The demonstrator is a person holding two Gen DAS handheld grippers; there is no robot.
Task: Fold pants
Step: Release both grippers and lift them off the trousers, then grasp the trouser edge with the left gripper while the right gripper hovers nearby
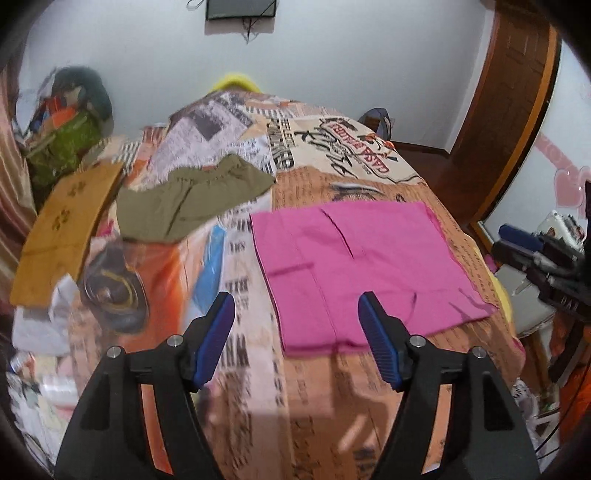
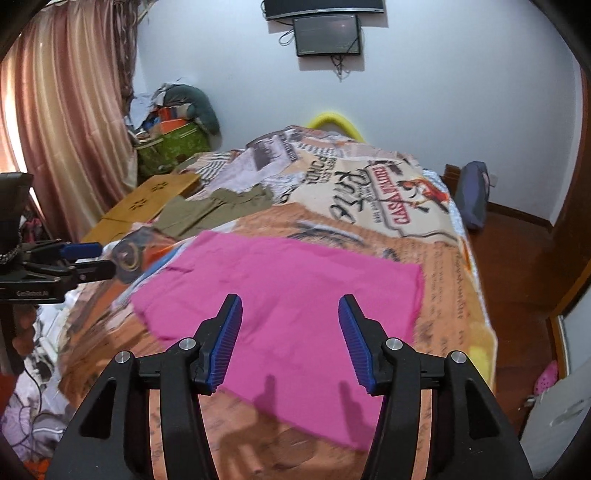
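On printed bedspread (image 2: 454, 266) | pink pants (image 2: 295, 295) folded flat, rectangular | olive garment (image 1: 192, 199) crumpled

Printed bedspread (image 2: 436, 258), curtain (image 2: 70, 110), wall screen (image 2: 327, 35)

Pale wall (image 2: 443, 92), wall-mounted screen (image 2: 327, 35), pink curtain (image 2: 70, 110), wooden floor (image 2: 513, 258), printed bedspread (image 2: 388, 192)

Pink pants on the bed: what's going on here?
A person holds two grippers above the bed. The pink pants lie flat in a folded rectangle. The left gripper and the right gripper are both open and hold nothing. Olive pants lie farther back, unfolded.
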